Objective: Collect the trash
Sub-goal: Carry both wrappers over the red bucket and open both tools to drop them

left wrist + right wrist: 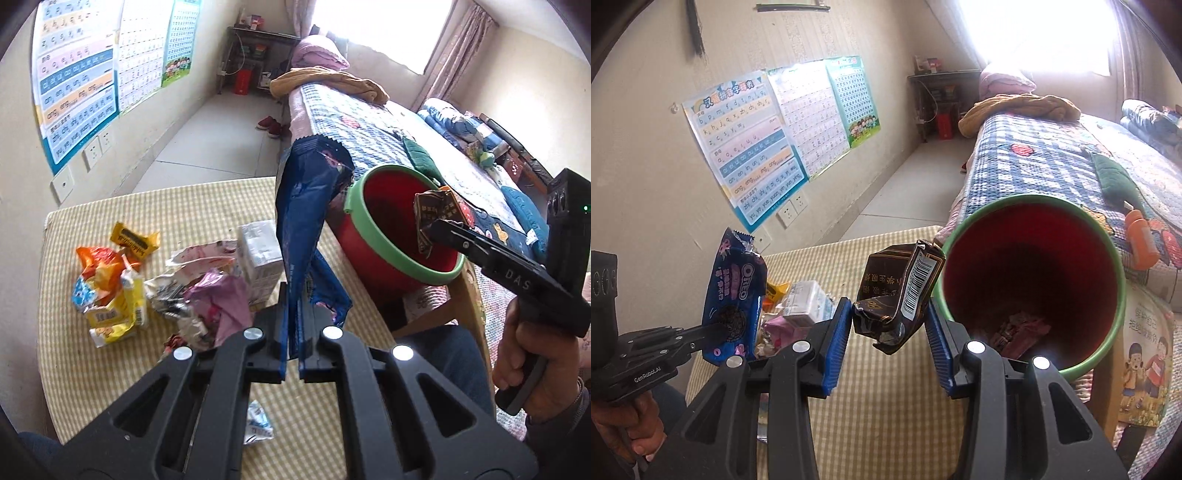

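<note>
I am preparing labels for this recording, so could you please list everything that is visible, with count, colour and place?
Oreo wrapper: one, blue, held up in the left gripper.
Crushed box: one, dark brown with a barcode, between the right gripper's pads.
Bin: one, red with green rim, beside the table, some trash at its bottom.
Loose wrappers: several, yellow, orange, pink, silver, piled on the table.
Small carton: one, white, on the table behind the pile.
Table: one, yellow checked cover.
Bed: one, blue checked quilt, behind the bin.
Wall charts: three, on the wall.
Left gripper: black, shut on the wrapper.
Right gripper: black with blue pads, shut on the box.
</note>
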Motion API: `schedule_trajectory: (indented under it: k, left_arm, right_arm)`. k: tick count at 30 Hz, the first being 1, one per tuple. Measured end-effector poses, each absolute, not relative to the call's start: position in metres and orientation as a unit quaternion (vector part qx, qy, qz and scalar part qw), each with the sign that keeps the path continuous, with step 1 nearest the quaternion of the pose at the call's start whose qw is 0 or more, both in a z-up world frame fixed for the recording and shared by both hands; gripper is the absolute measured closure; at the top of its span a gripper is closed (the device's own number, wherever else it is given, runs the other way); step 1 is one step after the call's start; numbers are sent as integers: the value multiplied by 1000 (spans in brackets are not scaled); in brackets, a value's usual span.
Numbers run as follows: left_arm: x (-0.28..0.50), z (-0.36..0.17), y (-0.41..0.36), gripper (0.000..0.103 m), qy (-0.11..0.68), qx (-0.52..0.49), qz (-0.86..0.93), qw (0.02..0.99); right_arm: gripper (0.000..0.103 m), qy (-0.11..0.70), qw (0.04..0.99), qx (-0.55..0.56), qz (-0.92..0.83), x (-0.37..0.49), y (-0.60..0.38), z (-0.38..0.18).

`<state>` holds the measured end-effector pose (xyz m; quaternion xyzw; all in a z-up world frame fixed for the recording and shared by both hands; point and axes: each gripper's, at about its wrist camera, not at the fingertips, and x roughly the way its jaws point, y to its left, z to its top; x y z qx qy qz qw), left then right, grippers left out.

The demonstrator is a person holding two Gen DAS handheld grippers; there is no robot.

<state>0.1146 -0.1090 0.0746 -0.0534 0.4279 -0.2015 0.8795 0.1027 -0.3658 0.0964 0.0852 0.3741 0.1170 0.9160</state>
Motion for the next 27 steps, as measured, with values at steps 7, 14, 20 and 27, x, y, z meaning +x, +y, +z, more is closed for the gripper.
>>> schedule_trajectory:
  k: [7,14,20,27]
  left_arm:
    - [136,88,-169,100,418,-38,-251,872]
    - [155,98,-217,100,407,-23,-290,866]
    - [175,97,-244,100,409,-17,-305,860]
    - [195,82,-273,100,424,-8,-317,848]
  right_arm:
    - [63,358,926,98,69,109,-423,106]
    - [63,349,931,104,37,114,-465,109]
    - [63,353,929,110,22,124,-488,101]
    - [63,359,926,115,15,142,-500,91]
